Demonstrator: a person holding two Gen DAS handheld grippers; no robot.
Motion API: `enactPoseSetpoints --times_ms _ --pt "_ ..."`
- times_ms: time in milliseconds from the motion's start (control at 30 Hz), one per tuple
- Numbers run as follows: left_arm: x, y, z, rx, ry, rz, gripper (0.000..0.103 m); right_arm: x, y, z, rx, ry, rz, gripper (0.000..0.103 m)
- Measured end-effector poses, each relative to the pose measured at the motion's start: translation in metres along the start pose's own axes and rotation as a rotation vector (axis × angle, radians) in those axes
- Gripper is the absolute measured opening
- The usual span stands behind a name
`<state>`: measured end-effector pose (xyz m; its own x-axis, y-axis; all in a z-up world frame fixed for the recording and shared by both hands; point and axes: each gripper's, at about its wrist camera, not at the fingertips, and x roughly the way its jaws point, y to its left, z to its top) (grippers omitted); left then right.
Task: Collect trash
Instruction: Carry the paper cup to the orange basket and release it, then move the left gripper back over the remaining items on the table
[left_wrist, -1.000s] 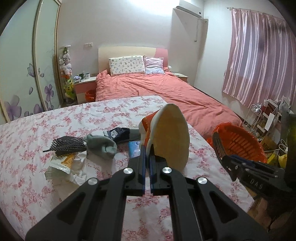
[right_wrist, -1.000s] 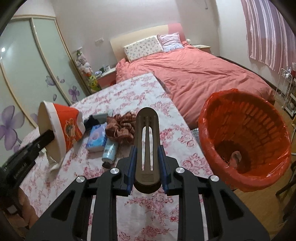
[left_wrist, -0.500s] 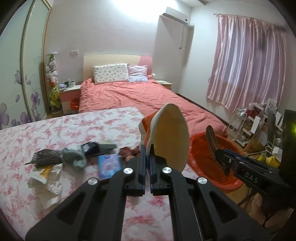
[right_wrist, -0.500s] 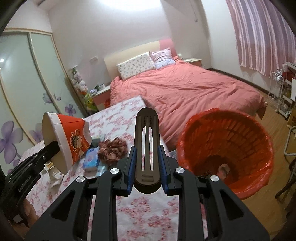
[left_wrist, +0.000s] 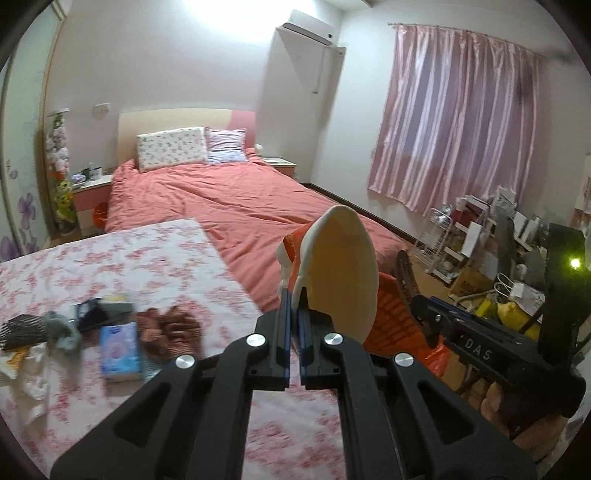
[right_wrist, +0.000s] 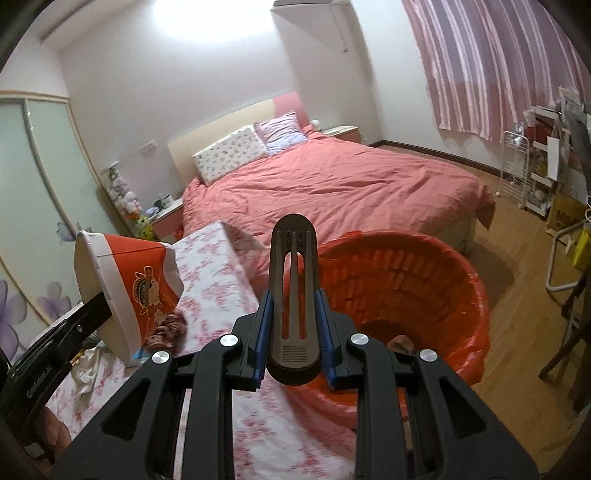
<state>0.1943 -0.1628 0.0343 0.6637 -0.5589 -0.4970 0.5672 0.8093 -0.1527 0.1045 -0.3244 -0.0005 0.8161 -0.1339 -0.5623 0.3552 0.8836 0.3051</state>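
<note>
I hold two items in transit to the bin (right_wrist: 424, 280). My left gripper (left_wrist: 293, 295) clamps the cup (left_wrist: 340, 273) rim; my right gripper (right_wrist: 293, 328) clamps the comb (right_wrist: 293, 295), above the bin's near rim. Next: centre each over the opening, then release.

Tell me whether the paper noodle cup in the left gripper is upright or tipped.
Tipped. The paper cup lies on its side, open mouth facing sideways, pinched at its rim by the left gripper.

bin (right_wrist: 436, 280): orange | tablecloth (left_wrist: 122, 258): pink floral | cup (right_wrist: 140, 288): orange-white
</note>
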Motion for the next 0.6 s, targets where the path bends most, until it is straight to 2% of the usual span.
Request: enactPoseSetpoints --times_ms 267,500,533,567,600 --pt "0.044 -0.040 -0.004 0.042 0.040 -0.065 0.004 0.013 -0.036 0.005 0.058 0.000 -0.029 0.024" --pt "0.088 -0.060 -0.009 0.066 0.100 -0.072 0.005 0.026 -0.062 0.011 0.122 0.004 -0.049 0.024" --pt "0.097 -0.062 -0.011 0.067 0.114 -0.069 0.010 0.031 -0.066 0.013 0.135 0.013 -0.048 0.024" --pt "0.102 -0.063 -0.012 0.070 0.125 -0.065 0.022 0.033 -0.068 0.013 0.143 0.019 -0.048 0.025" --pt "0.106 -0.064 -0.013 0.072 0.133 -0.053 0.029 0.037 -0.070 0.013 0.150 0.024 -0.051 0.026"
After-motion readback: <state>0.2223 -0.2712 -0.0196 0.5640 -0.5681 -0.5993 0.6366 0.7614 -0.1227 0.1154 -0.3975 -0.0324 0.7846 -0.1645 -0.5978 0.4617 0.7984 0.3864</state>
